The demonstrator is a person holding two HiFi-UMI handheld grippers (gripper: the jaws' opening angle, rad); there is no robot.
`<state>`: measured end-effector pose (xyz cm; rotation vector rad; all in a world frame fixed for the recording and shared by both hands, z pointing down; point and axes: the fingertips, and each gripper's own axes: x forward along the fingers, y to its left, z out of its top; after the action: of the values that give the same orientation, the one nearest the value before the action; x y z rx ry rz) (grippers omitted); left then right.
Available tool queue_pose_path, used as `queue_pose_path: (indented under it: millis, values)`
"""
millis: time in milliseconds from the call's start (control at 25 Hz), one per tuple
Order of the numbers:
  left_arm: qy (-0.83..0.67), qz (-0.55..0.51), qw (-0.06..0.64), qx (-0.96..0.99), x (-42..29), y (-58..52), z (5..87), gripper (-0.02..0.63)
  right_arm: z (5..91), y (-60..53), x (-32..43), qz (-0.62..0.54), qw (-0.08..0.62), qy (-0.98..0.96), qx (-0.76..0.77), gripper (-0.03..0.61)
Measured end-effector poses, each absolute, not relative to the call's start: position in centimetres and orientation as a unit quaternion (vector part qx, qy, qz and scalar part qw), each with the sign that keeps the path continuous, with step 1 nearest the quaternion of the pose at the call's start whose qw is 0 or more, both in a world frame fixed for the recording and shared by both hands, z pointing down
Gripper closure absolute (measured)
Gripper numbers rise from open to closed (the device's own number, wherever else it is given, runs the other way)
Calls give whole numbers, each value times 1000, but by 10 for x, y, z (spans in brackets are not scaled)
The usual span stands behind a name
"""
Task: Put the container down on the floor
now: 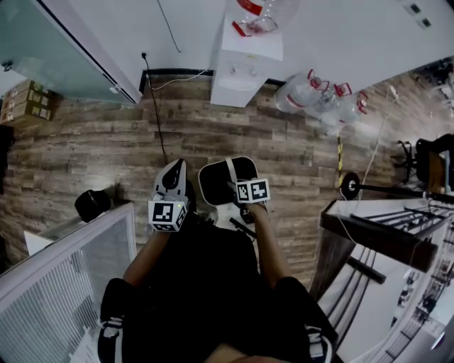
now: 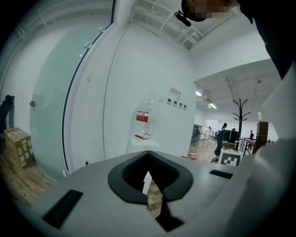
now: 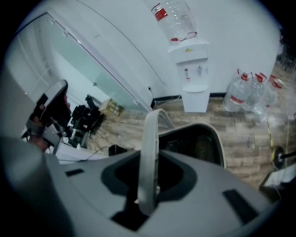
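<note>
**A:** What is at the far left?

**B:** A glass wall [image 1: 50, 42] and stacked cardboard boxes [image 1: 25, 99] stand on the plank floor [image 1: 92, 149], ahead and to the left of the left tool [image 2: 152, 198]. That tool points out almost level and is released. Its jaws sit slightly apart with nothing between them.

**A:** Where is the container?

**B:** Just to the right of the left tool. The dark container [image 1: 216, 186], pale at the rim, hangs beneath the right tool [image 1: 240, 188], over the floor. That tool tilts steeply downward and is clenched on the container's white handle [image 3: 150, 139], which arches up between its jaws.

**A:** And beyond the tools?

**B:** Ahead of both, a white water dispenser [image 1: 245, 64] stands against the wall with an upturned bottle [image 1: 259, 14] on top. Further right of the right tool, three spare water bottles [image 1: 319, 99] sit on the floor by the wall.
</note>
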<state>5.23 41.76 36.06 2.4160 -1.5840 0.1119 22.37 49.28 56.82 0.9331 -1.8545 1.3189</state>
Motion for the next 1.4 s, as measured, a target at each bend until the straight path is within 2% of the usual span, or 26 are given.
queue_pose_path:
  millis: [800, 1400]
  values:
    - [-554, 17, 133, 822, -105, 237, 350, 586, 538, 290, 66, 467, 347, -749, 316, 468]
    - [-574, 26, 147, 805, -128, 149, 360, 586, 550, 174, 16, 443, 381, -771, 254, 468]
